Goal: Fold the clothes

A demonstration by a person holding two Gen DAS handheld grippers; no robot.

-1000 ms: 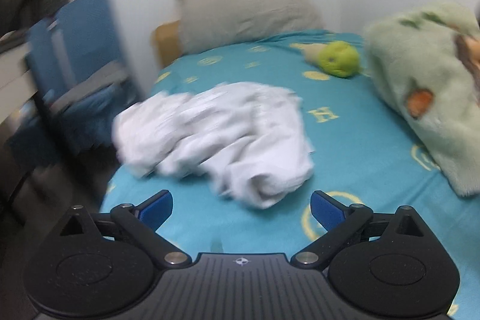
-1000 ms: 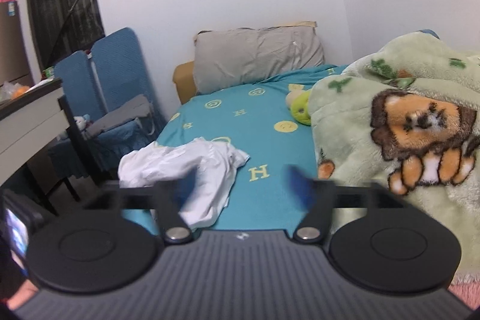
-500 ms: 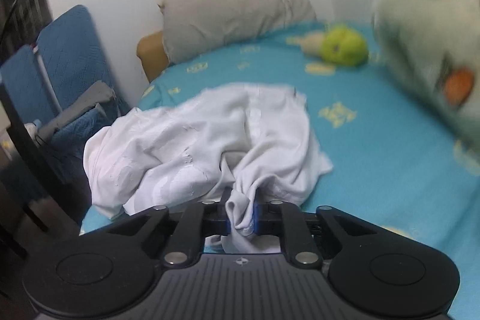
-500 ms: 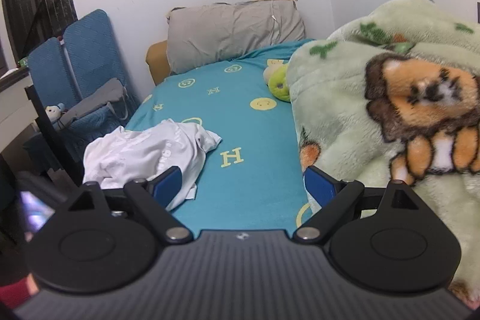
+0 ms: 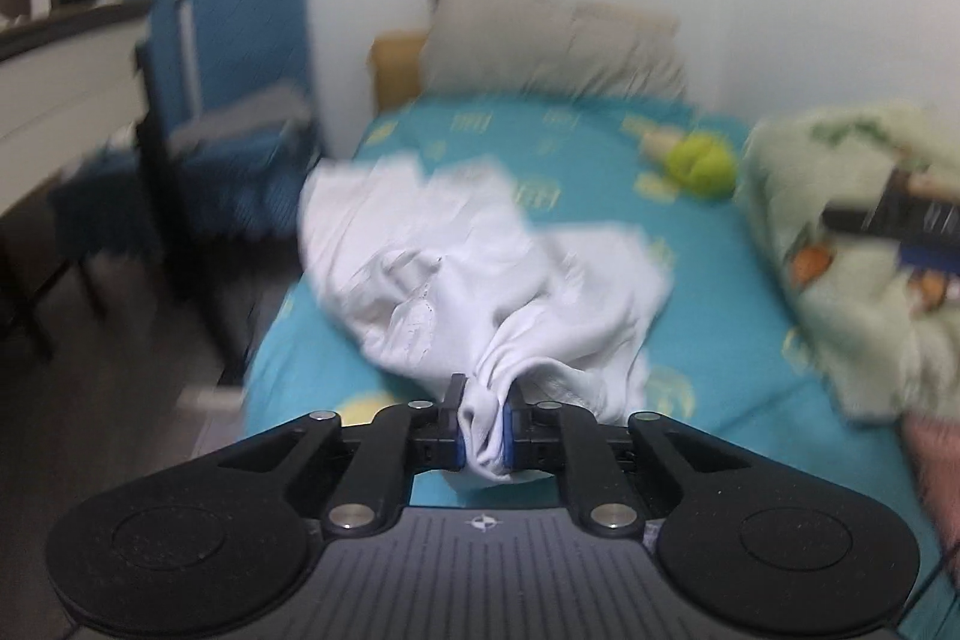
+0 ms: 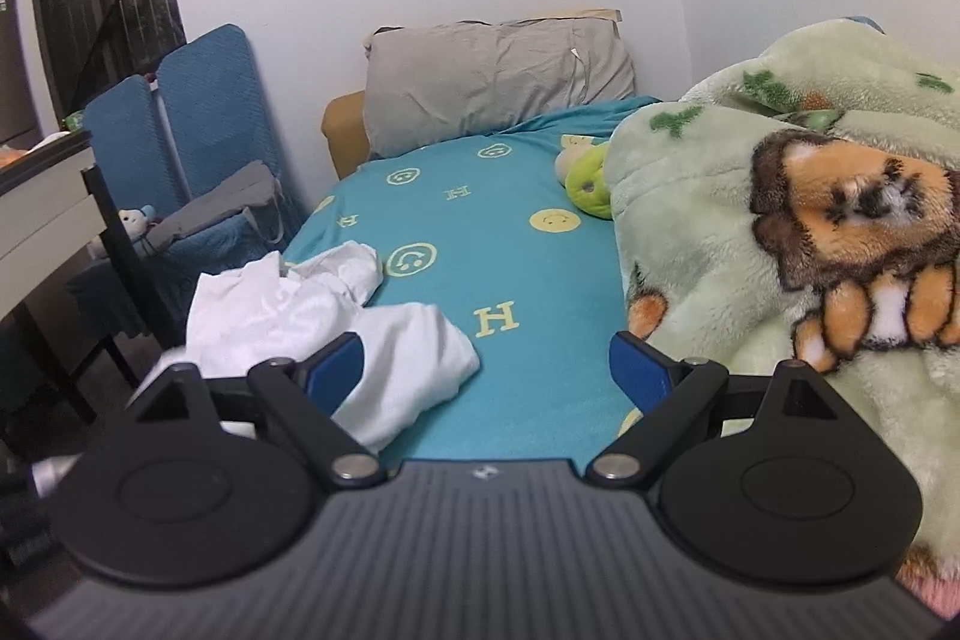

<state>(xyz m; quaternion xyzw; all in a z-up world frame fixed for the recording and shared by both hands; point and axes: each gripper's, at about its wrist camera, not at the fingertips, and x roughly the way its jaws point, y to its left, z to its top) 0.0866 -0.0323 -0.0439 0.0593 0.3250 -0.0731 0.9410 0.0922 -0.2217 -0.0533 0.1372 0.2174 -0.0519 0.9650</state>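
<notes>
A crumpled white garment (image 5: 480, 268) lies on the teal bed sheet (image 5: 708, 316) near the bed's left edge. My left gripper (image 5: 483, 430) is shut on a bunched fold of the garment's near edge and holds it pinched between the blue pads. In the right wrist view the same garment (image 6: 312, 322) lies at the lower left. My right gripper (image 6: 486, 370) is open and empty, above the bed's near end, to the right of the garment. It also shows blurred at the right of the left wrist view (image 5: 900, 226).
A green lion blanket (image 6: 780, 244) is heaped on the bed's right side. A grey pillow (image 6: 498, 82) and a green plush toy (image 6: 591, 187) lie at the head. A blue chair (image 6: 198, 160) and a white desk (image 6: 42, 214) stand left of the bed.
My left gripper closed on the garment's near edge and has pulled it up and back, stretching the cloth. My right gripper stayed open and drifted a little nearer the bed.
</notes>
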